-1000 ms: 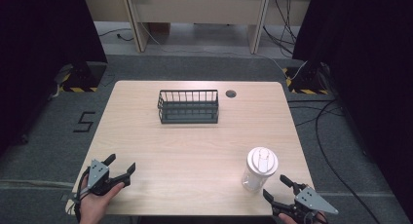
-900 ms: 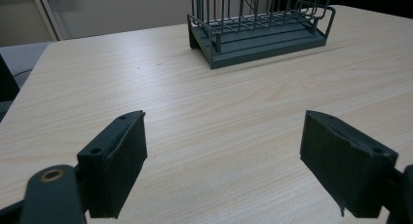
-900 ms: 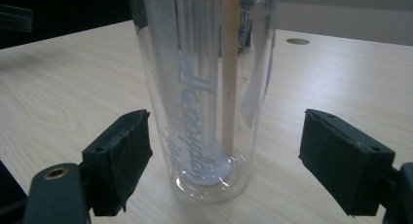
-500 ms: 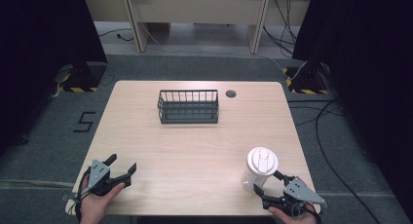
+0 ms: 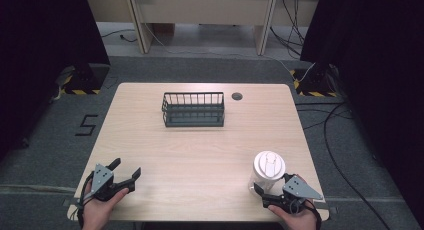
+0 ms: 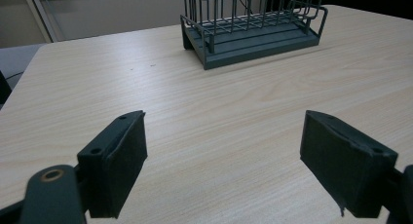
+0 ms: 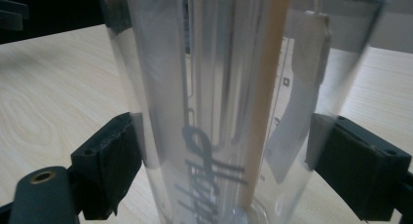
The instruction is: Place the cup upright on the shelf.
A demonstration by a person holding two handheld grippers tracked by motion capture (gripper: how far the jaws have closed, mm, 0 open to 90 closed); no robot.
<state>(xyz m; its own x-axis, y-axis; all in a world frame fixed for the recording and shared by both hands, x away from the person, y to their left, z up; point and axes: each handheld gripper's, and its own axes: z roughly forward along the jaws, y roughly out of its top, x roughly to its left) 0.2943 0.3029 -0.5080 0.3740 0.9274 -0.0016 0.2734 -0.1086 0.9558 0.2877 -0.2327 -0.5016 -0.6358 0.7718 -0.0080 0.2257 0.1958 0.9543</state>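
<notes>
Cup (image 5: 267, 171) stands upright near the table's (image 5: 200, 150) right front corner, clear plastic, white lid, so light, slick, crushable. My right gripper (image 7: 224, 151) brackets its lower wall, jaws about touching; I'd squeeze gently there. Left gripper (image 6: 243, 165) gapes empty.

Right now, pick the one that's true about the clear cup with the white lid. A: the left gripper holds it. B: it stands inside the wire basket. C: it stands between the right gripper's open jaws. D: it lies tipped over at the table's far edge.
C: in the right gripper view the clear cup stands upright between the right gripper's two jaws, which flank its sides without yet clearly clamping it.
</notes>
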